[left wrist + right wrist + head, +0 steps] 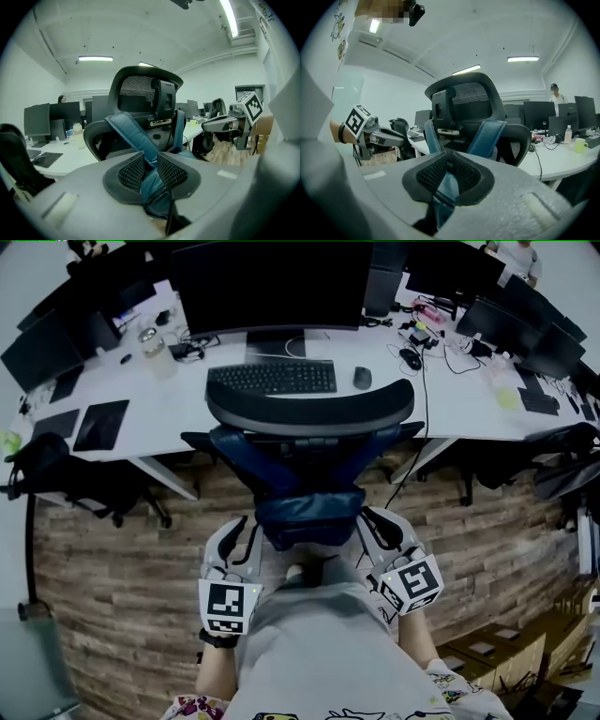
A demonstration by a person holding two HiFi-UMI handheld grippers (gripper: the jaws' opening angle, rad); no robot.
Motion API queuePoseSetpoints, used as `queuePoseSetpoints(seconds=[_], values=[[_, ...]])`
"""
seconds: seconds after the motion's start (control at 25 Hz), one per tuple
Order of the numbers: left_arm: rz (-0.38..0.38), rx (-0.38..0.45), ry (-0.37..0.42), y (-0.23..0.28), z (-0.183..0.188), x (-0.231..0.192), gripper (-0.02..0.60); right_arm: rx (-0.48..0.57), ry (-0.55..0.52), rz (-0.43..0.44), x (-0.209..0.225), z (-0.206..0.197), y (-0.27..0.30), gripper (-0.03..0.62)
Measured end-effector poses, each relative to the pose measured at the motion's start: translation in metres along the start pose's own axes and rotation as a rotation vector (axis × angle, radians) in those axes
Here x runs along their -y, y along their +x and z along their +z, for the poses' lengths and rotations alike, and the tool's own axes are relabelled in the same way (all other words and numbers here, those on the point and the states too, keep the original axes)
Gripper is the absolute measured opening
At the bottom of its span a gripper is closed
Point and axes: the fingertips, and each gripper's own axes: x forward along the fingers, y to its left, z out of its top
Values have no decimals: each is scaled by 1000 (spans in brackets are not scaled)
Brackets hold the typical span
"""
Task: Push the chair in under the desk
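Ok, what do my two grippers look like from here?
Both the left gripper and right gripper are pale grey moulded shells, each bearing a cube of black-and-white square markers. The claw pads are black and mesh-textured. A dark band circles the left wrist.

From where I stood, no word, brand or number could be read; the marker cubes (230, 606) carried only black-and-white square patterns, no letters.

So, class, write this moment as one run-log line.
phase: grasp | left gripper: shut on chair back | right gripper: shut on chair back | chair: facing desk
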Motion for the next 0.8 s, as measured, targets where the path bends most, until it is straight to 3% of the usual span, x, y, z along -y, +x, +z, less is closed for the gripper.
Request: queuePoseSetpoints(seconds=[0.12, 0.32, 0.8], values=[[-17, -3, -20, 1, -6, 5, 69, -4, 19, -10, 1, -5, -5, 2], [-23, -1, -26, -2, -9, 10, 11, 23, 54, -56, 5, -5, -11, 2], [-21, 36, -60, -10, -1, 4, 11, 24, 1, -44, -3, 2, -10, 2]])
